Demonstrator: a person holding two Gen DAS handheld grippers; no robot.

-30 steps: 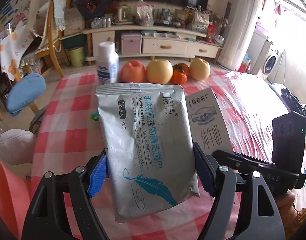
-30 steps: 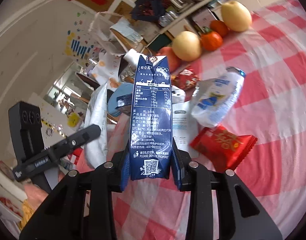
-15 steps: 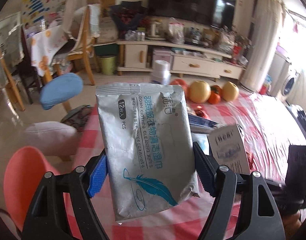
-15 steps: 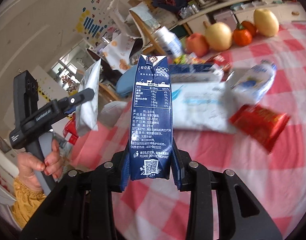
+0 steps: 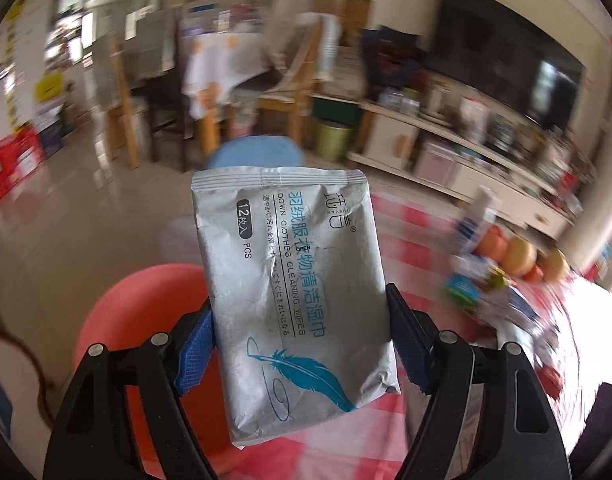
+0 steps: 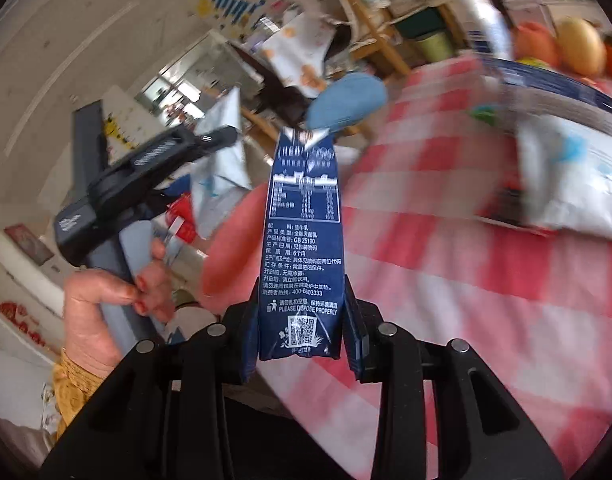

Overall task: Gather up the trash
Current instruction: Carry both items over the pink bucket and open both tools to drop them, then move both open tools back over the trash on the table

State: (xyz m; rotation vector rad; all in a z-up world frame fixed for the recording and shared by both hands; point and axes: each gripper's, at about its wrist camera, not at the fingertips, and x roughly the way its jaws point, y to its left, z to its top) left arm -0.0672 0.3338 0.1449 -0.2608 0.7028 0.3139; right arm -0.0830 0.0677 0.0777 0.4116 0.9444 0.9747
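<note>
Red-checked worktop (image 6: 485,280) stretches ahead and right of right gripper (image 6: 302,332). Coral stool (image 5: 138,312) sits below, behind left gripper (image 5: 298,340). Left jaws pinch silver wipes packet (image 5: 294,280) by lower edges, packet upright above jaws. Right jaws clamp flattened dark-blue milk carton (image 6: 302,248), upright, near worktop edge.

Pretty lived-in living room: red-and-white checked cloth on the counter (image 5: 457,364), a glossy beige floor (image 5: 86,224) beyond it, and a long white TV cabinet (image 5: 465,160) on the far wall with a dark TV (image 5: 505,68) above. There's a wooden chair (image 5: 290,92), a green bin (image 5: 333,140) and a blue stool (image 5: 258,152). Daylight blows out the right edge.
</note>
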